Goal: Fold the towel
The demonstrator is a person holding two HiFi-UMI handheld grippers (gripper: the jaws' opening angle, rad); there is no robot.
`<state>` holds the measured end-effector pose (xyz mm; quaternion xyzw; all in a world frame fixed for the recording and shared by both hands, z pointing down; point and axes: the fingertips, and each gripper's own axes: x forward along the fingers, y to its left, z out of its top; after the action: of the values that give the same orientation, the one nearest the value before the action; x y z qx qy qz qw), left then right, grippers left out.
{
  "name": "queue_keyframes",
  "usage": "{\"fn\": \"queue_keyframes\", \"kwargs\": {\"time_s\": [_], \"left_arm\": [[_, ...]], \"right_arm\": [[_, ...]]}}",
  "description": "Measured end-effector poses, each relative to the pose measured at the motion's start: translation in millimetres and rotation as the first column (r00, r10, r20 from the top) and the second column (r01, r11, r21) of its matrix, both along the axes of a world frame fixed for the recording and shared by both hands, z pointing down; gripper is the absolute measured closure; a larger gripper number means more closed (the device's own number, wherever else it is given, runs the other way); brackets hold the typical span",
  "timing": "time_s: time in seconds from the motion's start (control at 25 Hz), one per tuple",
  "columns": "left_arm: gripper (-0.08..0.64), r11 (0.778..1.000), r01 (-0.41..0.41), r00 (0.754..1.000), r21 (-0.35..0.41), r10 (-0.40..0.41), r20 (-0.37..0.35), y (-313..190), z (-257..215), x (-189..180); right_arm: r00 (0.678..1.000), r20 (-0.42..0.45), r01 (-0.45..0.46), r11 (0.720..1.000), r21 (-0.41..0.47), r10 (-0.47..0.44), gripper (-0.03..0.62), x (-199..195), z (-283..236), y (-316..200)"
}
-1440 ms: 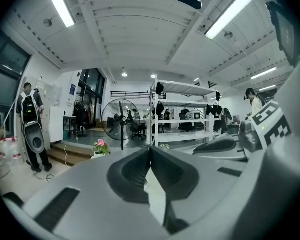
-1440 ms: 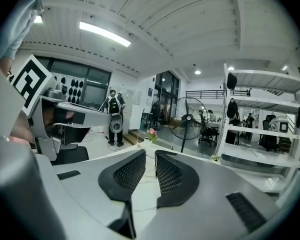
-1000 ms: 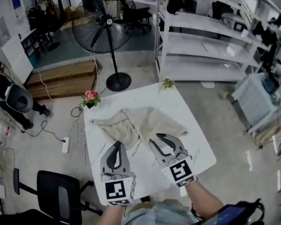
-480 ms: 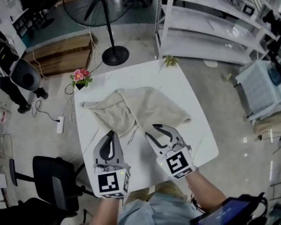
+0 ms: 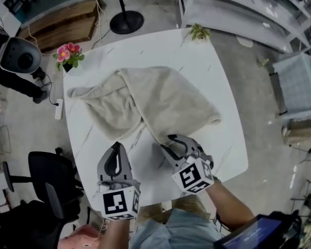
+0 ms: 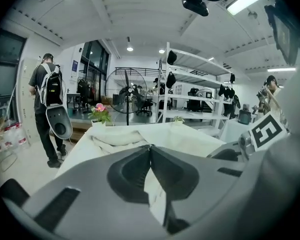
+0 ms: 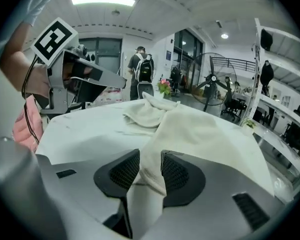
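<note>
Beige towel lies rumpled across the white table, its near corner between the jaws of my right gripper, which have just been opening. My left gripper sits closed and empty at the near left.

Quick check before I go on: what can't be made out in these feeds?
- Near corner of the towel: head view, under the right gripper. Its own view shows cloth between jaws that have just been opening.
- Lower layers of the towel: every view, covered by the top fold.
- Near edge of the table: left gripper view, behind the shut left gripper.
- Head of the fan: head view, cut off by the top edge.
</note>
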<state>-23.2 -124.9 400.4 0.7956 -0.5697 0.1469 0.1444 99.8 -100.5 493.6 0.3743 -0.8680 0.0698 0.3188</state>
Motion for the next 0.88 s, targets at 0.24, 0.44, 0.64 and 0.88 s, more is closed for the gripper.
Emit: {"fn": "queue_keyframes", "kwargs": {"time_s": [0.24,0.44,0.64,0.88], "left_arm": [[0.552,0.999,0.027,1.000,-0.032,-0.026,0.015,-7.7,17.4,6.1],[0.552,0.999,0.039,0.999,-0.027,-0.038,0.023,-21.9,18.8,7.4],[0.551,0.999,0.027,0.999,0.016,-0.028,0.022,-41.9,-2.6,13.2],[0.551,0.998,0.013,0.999,0.064,-0.016,0.042,-49.8,-28.3,19.1]], "right_arm": [[1.000,-0.019,0.020,0.994,-0.104,-0.022,0.484,5.6,27.4,0.4],[0.998,0.050,0.032,0.994,-0.105,-0.027,0.559,7.2,9.8,-14.7],[0.976,0.170,-0.140,0.990,0.010,0.137,0.560,78.4,-81.2,-92.9],[0.889,0.166,-0.449,0.883,0.139,0.426,0.561,232.5,-149.6,-191.9]]}}
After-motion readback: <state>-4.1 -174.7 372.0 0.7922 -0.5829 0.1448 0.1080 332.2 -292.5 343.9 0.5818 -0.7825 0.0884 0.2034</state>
